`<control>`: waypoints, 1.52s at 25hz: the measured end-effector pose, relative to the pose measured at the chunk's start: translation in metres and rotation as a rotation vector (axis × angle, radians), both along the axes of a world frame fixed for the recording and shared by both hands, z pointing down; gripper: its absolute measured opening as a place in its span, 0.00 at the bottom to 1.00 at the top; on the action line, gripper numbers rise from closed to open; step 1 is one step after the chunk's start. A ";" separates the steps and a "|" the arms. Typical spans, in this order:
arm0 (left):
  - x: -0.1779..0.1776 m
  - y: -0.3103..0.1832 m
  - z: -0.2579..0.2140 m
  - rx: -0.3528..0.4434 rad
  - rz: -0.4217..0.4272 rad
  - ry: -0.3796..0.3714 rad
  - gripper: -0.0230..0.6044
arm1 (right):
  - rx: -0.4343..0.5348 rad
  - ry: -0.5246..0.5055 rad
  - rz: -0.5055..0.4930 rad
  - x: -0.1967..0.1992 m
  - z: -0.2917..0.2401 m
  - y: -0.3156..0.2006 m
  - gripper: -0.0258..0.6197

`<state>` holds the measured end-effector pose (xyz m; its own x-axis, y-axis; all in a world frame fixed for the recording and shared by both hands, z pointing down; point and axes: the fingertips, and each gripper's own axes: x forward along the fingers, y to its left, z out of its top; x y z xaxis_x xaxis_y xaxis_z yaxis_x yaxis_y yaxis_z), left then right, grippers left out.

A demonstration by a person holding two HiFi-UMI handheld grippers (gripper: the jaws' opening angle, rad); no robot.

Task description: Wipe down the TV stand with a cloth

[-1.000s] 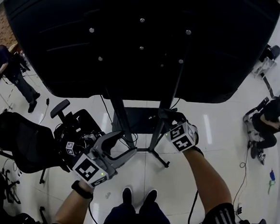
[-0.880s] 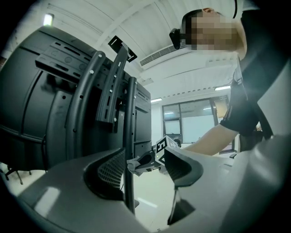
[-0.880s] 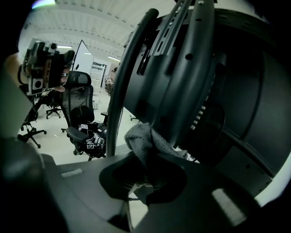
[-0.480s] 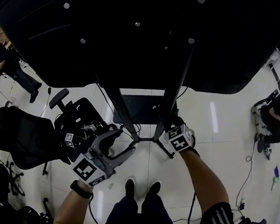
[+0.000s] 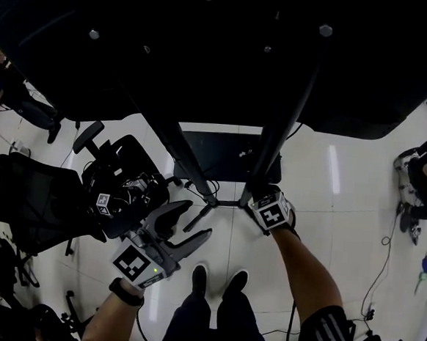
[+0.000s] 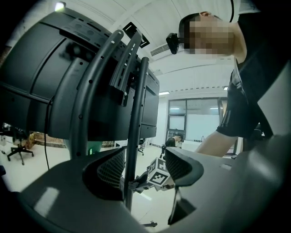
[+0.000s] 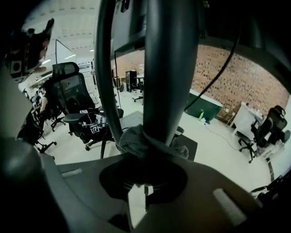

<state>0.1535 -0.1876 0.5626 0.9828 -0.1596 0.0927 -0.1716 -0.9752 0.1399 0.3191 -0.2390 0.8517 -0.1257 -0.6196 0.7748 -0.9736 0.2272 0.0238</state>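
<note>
Currently gripping a grey cloth (image 7: 136, 142) in the right tongs (image 7: 144, 160), shut tight on it and pressing it against the right pole (image 7: 168, 68) of the TV stand (image 5: 199, 169), low on that pole and just above the dark base plate (image 5: 215, 155). Holding the left tongs (image 6: 143, 167) wide apart with nothing in them, well left of that pole, aimed up at the back of the TV (image 6: 41, 82). Further left of the pole, a black office chair (image 5: 27, 203).
</note>
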 end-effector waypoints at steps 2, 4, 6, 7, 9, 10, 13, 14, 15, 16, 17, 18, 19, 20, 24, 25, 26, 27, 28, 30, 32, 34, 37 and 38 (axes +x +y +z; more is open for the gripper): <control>0.001 -0.001 0.007 -0.005 -0.003 -0.005 0.52 | -0.031 -0.027 0.027 0.000 0.013 0.000 0.09; 0.002 -0.002 0.009 -0.003 -0.003 -0.002 0.52 | -0.056 -0.036 0.027 0.000 0.025 -0.001 0.09; 0.002 -0.001 0.011 0.002 -0.003 -0.005 0.52 | -0.088 -0.035 0.026 0.001 0.037 0.003 0.09; 0.001 -0.002 0.012 -0.001 -0.006 -0.009 0.52 | -0.097 -0.043 0.028 0.000 0.040 0.005 0.09; -0.001 -0.003 0.014 -0.015 -0.016 -0.015 0.52 | -0.092 -0.082 0.024 -0.007 0.036 0.006 0.09; -0.002 -0.004 0.013 -0.019 -0.020 -0.014 0.52 | -0.080 -0.104 0.015 -0.013 0.029 0.007 0.09; -0.006 -0.004 0.004 -0.006 -0.022 -0.007 0.52 | -0.024 -0.118 -0.016 -0.029 0.003 0.011 0.09; -0.007 -0.005 -0.002 0.005 -0.024 -0.001 0.52 | 0.004 -0.105 -0.025 -0.030 -0.009 0.010 0.09; -0.008 -0.005 -0.009 0.018 -0.028 0.008 0.52 | 0.033 -0.097 -0.036 -0.031 -0.024 0.009 0.09; -0.009 -0.005 -0.017 0.033 -0.034 0.020 0.52 | 0.065 -0.095 -0.049 -0.034 -0.043 0.008 0.09; -0.010 -0.005 -0.026 0.049 -0.039 0.031 0.52 | 0.100 -0.099 -0.065 -0.038 -0.065 0.006 0.09; -0.012 -0.004 -0.036 0.065 -0.044 0.040 0.52 | 0.141 -0.107 -0.082 -0.043 -0.088 0.005 0.09; -0.015 -0.002 -0.045 0.075 -0.048 0.049 0.52 | 0.184 -0.115 -0.099 -0.049 -0.113 0.004 0.09; -0.018 0.000 -0.055 0.081 -0.052 0.057 0.52 | 0.227 -0.120 -0.114 -0.055 -0.138 0.004 0.09; -0.038 0.009 -0.094 0.116 -0.081 0.092 0.52 | 0.382 -0.110 -0.164 -0.078 -0.239 0.003 0.09; -0.043 0.011 -0.104 0.144 -0.084 0.104 0.52 | 0.422 -0.102 -0.181 -0.084 -0.264 0.001 0.09; -0.048 0.012 -0.114 0.169 -0.090 0.119 0.52 | 0.462 -0.093 -0.200 -0.091 -0.290 -0.002 0.09; -0.053 0.012 -0.124 0.185 -0.101 0.131 0.52 | 0.502 -0.082 -0.220 -0.097 -0.317 -0.004 0.09; -0.057 0.013 -0.136 0.192 -0.115 0.140 0.52 | 0.543 -0.070 -0.240 -0.103 -0.344 -0.006 0.09; -0.064 0.016 -0.159 0.201 -0.142 0.152 0.52 | 0.623 -0.050 -0.275 -0.113 -0.397 -0.005 0.09; -0.072 0.023 -0.178 0.245 -0.146 0.168 0.52 | 0.691 -0.034 -0.306 -0.124 -0.448 -0.002 0.09; -0.078 0.028 -0.195 0.293 -0.149 0.181 0.52 | 0.758 -0.010 -0.338 -0.133 -0.498 -0.003 0.09; -0.088 0.033 -0.222 0.328 -0.171 0.193 0.52 | 0.858 0.048 -0.386 -0.147 -0.566 -0.009 0.09; -0.093 0.036 -0.228 0.348 -0.175 0.200 0.52 | 0.881 0.068 -0.400 -0.153 -0.585 -0.011 0.09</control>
